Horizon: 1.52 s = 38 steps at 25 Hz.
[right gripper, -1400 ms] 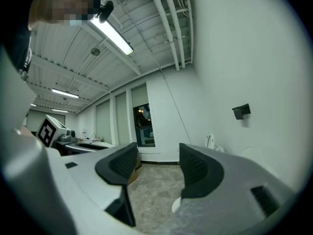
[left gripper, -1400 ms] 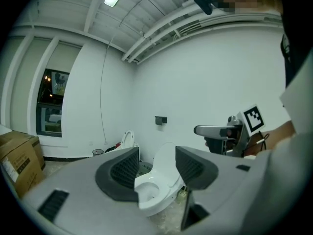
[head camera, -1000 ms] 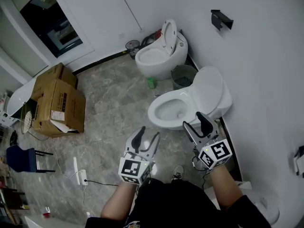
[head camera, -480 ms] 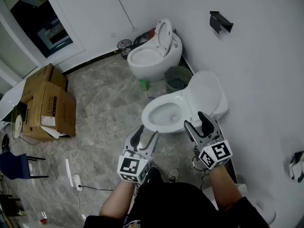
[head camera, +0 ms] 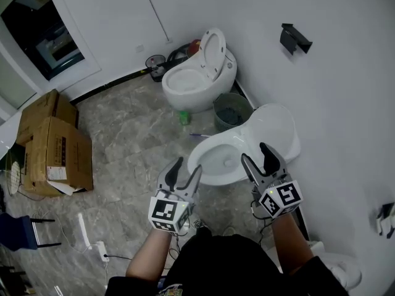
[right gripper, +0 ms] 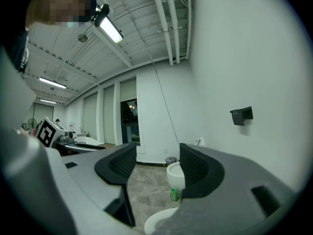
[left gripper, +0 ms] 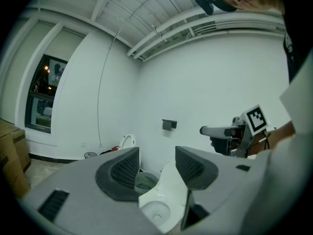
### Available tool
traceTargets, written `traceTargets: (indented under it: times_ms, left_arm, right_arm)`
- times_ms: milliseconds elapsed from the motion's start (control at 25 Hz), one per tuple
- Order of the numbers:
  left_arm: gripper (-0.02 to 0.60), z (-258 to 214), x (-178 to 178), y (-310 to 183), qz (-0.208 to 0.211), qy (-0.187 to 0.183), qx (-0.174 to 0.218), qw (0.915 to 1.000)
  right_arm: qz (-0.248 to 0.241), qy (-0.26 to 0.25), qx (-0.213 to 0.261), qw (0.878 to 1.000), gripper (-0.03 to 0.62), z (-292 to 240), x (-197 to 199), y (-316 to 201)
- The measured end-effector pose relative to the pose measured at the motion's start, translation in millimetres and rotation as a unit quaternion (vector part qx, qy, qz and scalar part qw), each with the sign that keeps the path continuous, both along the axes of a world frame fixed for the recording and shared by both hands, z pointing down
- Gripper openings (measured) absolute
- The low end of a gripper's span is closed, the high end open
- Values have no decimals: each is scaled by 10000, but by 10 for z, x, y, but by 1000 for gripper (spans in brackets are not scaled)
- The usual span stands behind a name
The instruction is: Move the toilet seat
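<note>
Toilet seat (head camera: pixel 271 131) sits at the back of the near bowl (head camera: pixel 210 142). It looks tipped up with the lid, leaning toward the wall behind the bowl. I can't split seat from lid at this angle. The bowl mouth is uncovered.

Left tongs (head camera: pixel 187 168): jaws apart, nothing between the pads, hanging just short of the bowl's front-left rim. Right tongs (head camera: pixel 256 155): jaws wide apart, also empty, alongside the bowl's right flank and closer to the seat. Neither touches porcelain as far as I can see.

Why this pose, my read: both tongs are roughly level and pre-opened so either one can slide onto the seat's free edge without a stop to open. The right is the nearer one, so it is probably the grabber. The left stays at the bowl front, likely to steady or catch.

Clearance, all relative to the bowl:
- Behind it: wall (head camera: pixel 345 103), tight, no room to get the tongs in behind the seat. Approach has to come from the front or the side.
- Right of it: the same wall is close, so my right arm runs in a narrow lane.
- Just beyond it: green bin (head camera: pixel 229 111), wedged between the bowl and the second toilet (head camera: pixel 197 73). Keep the jaw tips off it.
- Beyond-left of it: small green bottle (head camera: pixel 183 117) on the floor, out of the seat's swing.
- Left of it: open floor, with cardboard boxes (head camera: pixel 52 147) well apart.

The swing path down over the bowl looks free, except for my own tongs.
</note>
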<state>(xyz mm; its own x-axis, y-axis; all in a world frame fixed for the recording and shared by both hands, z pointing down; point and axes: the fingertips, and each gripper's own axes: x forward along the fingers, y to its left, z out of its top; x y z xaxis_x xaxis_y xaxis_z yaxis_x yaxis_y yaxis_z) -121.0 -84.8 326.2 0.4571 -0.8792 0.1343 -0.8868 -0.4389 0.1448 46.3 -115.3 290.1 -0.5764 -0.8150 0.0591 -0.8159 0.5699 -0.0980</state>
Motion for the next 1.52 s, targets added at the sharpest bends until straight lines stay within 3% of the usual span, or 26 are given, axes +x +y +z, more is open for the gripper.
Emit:
traceTargets:
  times_ms: [280,600,1080,1520]
  left_arm:
    - [212,-19,-407,-310,-73,-30,-14,10000]
    - [212,92,-498,-493,-347,-53,-166,9992]
    - [212,260,-199,-675,-1224,-32,-390,9917]
    - [212,758,82,-748,-1921,-51,-833,9778]
  right_arm:
    - [-63,65,97,9999,287,-49,-398,-315]
    - [-381,93,93,9992,291,-1,-494,-606]
    - [-1440,15,-193,9894,295,324,-340,-1091]
    - [-2112,-42,-486,9762,299,775,-203,-1423]
